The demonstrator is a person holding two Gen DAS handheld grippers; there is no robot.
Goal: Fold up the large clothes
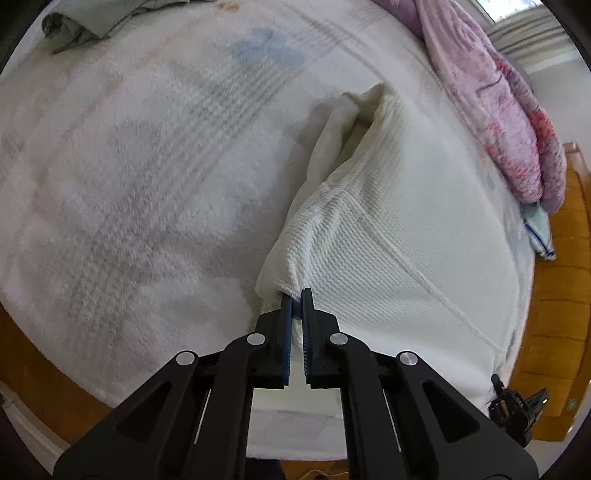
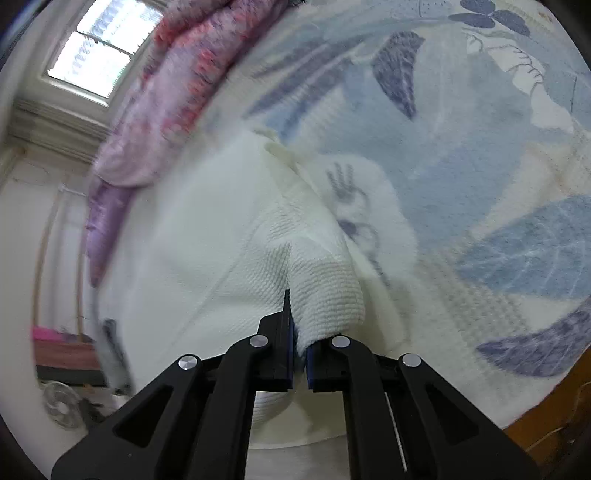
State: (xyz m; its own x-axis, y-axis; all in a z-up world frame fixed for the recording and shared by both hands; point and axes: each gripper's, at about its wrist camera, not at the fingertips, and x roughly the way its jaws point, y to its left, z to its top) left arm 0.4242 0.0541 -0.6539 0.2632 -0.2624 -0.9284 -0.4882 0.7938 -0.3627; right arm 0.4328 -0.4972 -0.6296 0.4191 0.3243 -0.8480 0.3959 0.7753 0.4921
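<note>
A large cream-white waffle-knit garment (image 1: 388,229) lies spread on the bed, one edge lifted into a fold. My left gripper (image 1: 296,295) is shut on a bunched corner of it at its near left edge. In the right wrist view the same garment (image 2: 207,236) fills the centre and left. My right gripper (image 2: 295,306) is shut on another bunched corner, and the cloth drapes over its right finger and hides the tip. The other gripper (image 1: 517,406) shows at the far right edge of the left wrist view.
The bed carries a fluffy white blanket (image 1: 129,192) with blue and purple leaf prints (image 2: 517,240). A pink-purple quilt (image 1: 509,122) is piled along the far side. A dark cloth (image 1: 70,29) lies at the top left. A wooden bed frame (image 1: 565,277) borders the mattress.
</note>
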